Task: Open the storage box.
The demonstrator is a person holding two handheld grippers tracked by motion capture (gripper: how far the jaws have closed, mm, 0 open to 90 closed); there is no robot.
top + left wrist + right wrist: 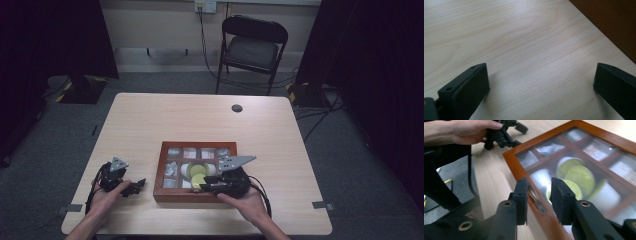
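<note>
High view first: a wooden box (159,172) with a glazed, gridded lid sits near the person's edge of the table (165,115), and white cups with yellow-green lids (199,169) show through the panes. The right gripper (207,187) lies low at the box's near edge, so its jaws straddle the lid's frame. In the right gripper view those jaws stand close together on either side of the wooden rim (537,202), at a worn, chipped spot; whether the pads already press on the wood I cannot tell (the gap looks slim on both sides). That placement reads as a bid to pinch the frame and lift the lid.

The left gripper (135,187) rests on the table just left of the box, apart from it. Its jaws stand wide with bare tabletop between them, holding nothing, probably parked clear until needed.
</note>
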